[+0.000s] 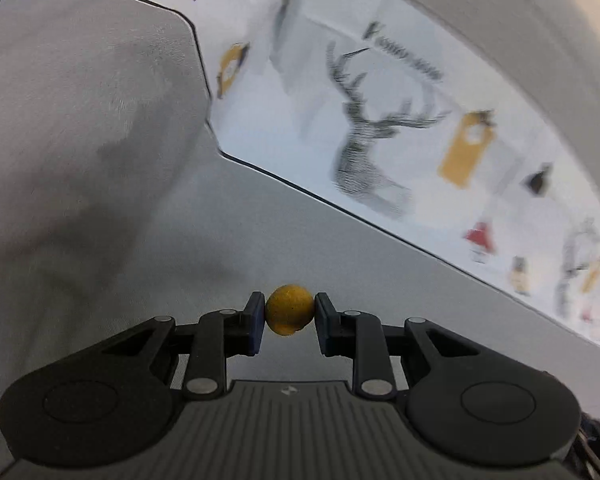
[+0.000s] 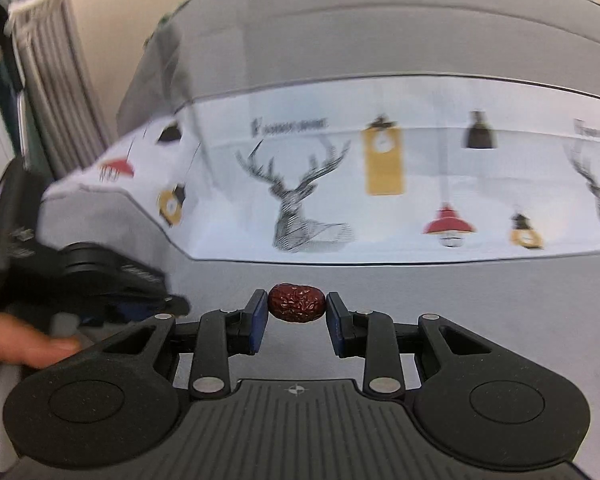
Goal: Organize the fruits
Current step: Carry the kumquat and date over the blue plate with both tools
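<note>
The left gripper [image 1: 290, 316] pinches a small round yellow fruit [image 1: 289, 310] between its nearly closed fingertips. The right gripper [image 2: 296, 312] likewise clamps a wrinkled red date [image 2: 296, 303] at its tips, above the grey-and-printed tablecloth [image 2: 380, 280].

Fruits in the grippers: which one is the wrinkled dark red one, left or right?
The right gripper holds it: a wrinkled, dark red oval fruit, like a dried date. The left gripper holds a smooth, round yellow-orange fruit instead.

Grey-bordered deer-print tablecloth [image 2: 380, 168], cream wall [image 2: 112, 20]
</note>
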Motion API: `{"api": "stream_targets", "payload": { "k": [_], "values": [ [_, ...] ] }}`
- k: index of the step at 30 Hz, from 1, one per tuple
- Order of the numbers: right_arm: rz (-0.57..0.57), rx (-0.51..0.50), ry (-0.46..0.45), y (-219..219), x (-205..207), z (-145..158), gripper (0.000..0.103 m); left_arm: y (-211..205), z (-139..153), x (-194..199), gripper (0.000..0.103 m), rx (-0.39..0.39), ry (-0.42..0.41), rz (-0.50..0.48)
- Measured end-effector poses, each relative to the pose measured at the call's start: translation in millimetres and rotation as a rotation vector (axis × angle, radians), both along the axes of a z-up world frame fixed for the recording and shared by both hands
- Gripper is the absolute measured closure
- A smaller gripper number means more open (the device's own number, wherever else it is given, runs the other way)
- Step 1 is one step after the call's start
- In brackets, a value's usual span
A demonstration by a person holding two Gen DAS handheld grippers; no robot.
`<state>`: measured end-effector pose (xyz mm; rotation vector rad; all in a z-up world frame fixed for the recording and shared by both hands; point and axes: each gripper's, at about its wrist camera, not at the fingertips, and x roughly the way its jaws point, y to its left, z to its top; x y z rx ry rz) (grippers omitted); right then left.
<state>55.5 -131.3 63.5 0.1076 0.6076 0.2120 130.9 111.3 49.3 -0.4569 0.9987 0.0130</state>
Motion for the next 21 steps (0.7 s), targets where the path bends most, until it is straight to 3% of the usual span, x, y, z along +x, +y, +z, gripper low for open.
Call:
{"api": "stream_targets", "payload": {
  "k": [5,10,14,16,21],
  "values": [
    [-0.044,0.044,-0.016,-44,-47,-2,0.070,-21,12,-61,0.074,-0.047,-0.053,-0.064],
    [-0.066,0.059,0.056,-78,-60,-18,0.070,-45,-13,-109,0.074,0.053,-0.031,-0.146],
    [-0.083,-0.027,0.062,-101,-64,-23,0.070,-47,-16,-110,0.074,0.034,-0.036,-0.196],
    [-0.091,-0.026,0.078,-114,-64,-26,0.070,-49,-22,-106,0.074,0.050,-0.016,-0.207],
    [-0.090,-0.034,0.111,-133,-60,-33,0.070,-61,-31,-101,0.074,-0.010,-0.002,-0.250]
  ]
}}
